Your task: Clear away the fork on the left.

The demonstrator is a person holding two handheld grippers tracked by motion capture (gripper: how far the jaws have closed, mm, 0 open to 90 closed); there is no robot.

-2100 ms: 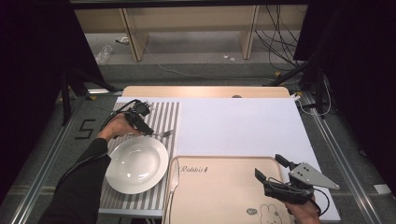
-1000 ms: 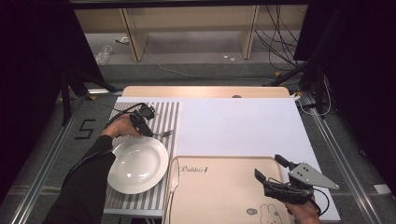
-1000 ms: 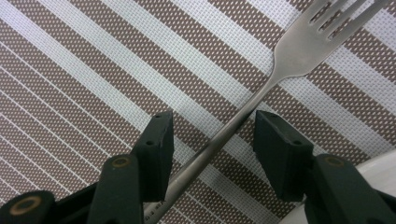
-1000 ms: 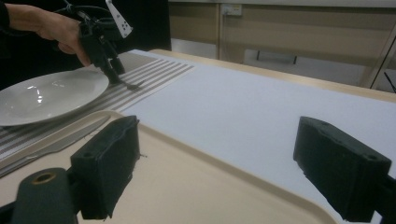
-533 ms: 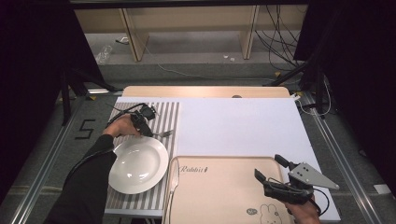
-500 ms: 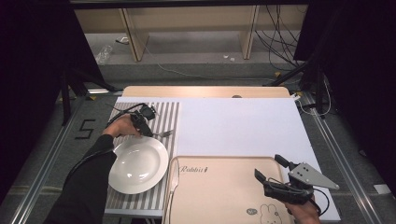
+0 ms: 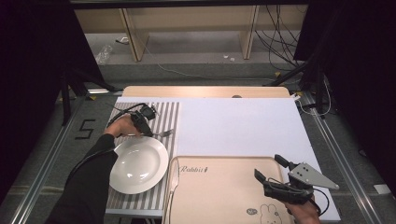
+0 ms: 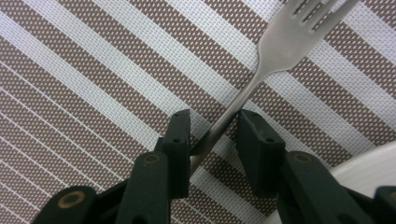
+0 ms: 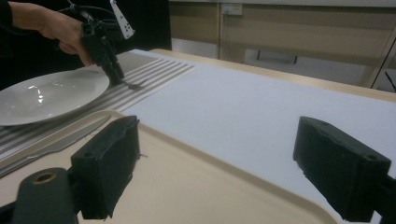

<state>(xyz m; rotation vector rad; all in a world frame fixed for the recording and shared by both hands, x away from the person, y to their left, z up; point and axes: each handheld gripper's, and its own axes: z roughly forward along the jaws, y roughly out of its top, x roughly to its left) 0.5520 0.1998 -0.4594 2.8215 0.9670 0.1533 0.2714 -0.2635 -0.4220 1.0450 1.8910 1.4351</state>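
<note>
While the right claw (image 7: 273, 168) hangs released, the left claw (image 8: 212, 126), just closing, straddles the fork (image 8: 275, 51) handle ungripped.

free: white table cover (image 7: 238, 126) centre | blocked: plate (image 7: 138, 164) beside fork (image 8: 261, 84), tray (image 7: 219, 196), probably knife (image 7: 171, 186)

High view looks down from 6 o'clock; left gripper view very close over the striped mat (image 8: 93, 93); right gripper view low, probably facing 10 o'clock; all share the plate (image 7: 138, 164).
</note>
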